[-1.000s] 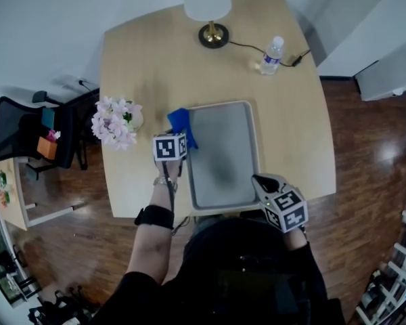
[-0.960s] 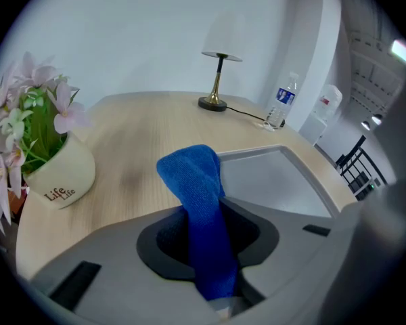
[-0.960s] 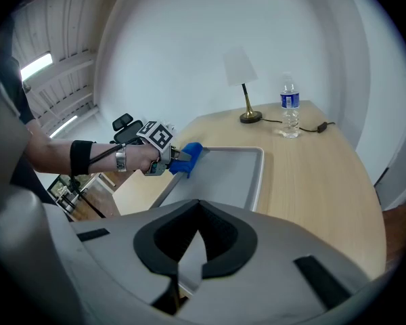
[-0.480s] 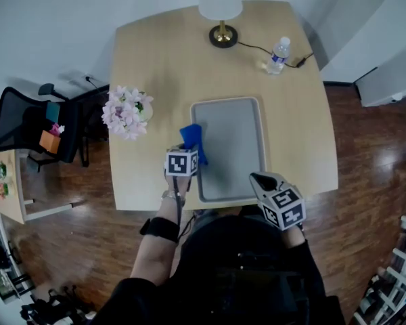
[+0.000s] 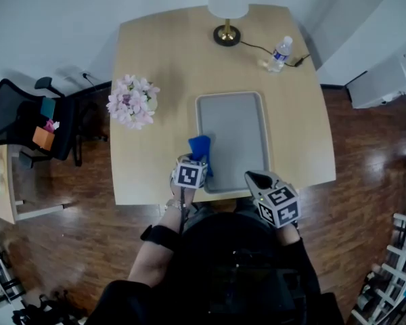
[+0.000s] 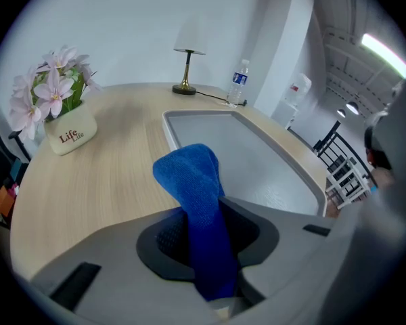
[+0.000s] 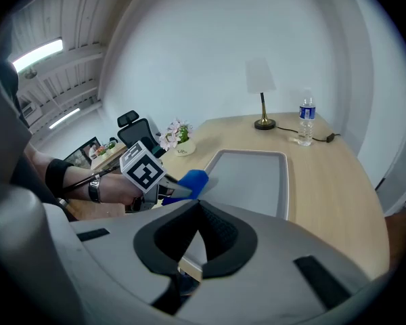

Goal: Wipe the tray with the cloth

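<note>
A grey tray [image 5: 234, 133] lies in the middle of the wooden table [image 5: 159, 53], its short side toward me. My left gripper [image 5: 196, 162] is shut on a blue cloth [image 5: 201, 149], which sticks out past the fingers over the tray's left rim near the front corner. In the left gripper view the cloth [image 6: 193, 181] stands bunched between the jaws of the gripper [image 6: 204, 217], with the tray [image 6: 257, 161] just to its right. Whether the cloth touches the tray I cannot tell. My right gripper [image 5: 252, 177] is shut and empty at the tray's near right corner. From the right gripper [image 7: 197, 207] I see the tray [image 7: 254, 175] and cloth [image 7: 193, 180].
A pot of pink flowers [image 5: 132, 101] stands left of the tray. At the table's far edge are a lamp [image 5: 227, 32], a water bottle [image 5: 279, 53] and a cable. A black chair [image 5: 24, 124] stands off the table's left side. The table's near edge is close below both grippers.
My left gripper has carried the cloth from the tray's far left corner toward me along the left rim. The right gripper has drawn back slightly at the near right corner.
</note>
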A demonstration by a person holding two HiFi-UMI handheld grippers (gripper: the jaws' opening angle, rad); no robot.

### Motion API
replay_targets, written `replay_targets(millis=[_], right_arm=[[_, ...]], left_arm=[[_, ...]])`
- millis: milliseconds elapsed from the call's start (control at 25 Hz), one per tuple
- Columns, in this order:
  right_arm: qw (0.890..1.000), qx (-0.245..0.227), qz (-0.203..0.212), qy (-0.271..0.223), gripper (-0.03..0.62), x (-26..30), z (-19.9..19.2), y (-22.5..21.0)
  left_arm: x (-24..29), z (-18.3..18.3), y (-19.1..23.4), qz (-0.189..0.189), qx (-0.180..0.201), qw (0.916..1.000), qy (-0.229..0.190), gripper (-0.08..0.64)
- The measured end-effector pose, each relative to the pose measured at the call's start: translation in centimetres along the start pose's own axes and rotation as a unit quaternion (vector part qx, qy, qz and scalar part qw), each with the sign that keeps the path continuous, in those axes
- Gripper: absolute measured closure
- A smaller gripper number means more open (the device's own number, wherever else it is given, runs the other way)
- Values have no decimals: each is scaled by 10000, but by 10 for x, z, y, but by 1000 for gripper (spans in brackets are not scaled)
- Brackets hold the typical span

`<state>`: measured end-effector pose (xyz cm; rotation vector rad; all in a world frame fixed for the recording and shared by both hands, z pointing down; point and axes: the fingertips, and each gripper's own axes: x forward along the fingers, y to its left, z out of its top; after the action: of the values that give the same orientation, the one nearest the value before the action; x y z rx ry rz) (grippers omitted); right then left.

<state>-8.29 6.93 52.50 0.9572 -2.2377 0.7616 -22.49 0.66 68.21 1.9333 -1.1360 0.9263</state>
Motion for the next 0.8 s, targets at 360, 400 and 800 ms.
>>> replay_targets(millis=[360, 400, 800], right_arm=[[9988, 378, -253, 170, 586, -7, -52, 54], [9986, 419, -259, 187, 586, -9, -58, 55], [9996, 143, -241, -81, 586, -36, -46, 19]], left_arm=[[-14, -36, -17, -432, 359, 9983, 163, 457], [-16, -38, -20, -445, 396, 9981, 155, 457], [-30, -76, -39, -191, 161, 9994, 233, 457]])
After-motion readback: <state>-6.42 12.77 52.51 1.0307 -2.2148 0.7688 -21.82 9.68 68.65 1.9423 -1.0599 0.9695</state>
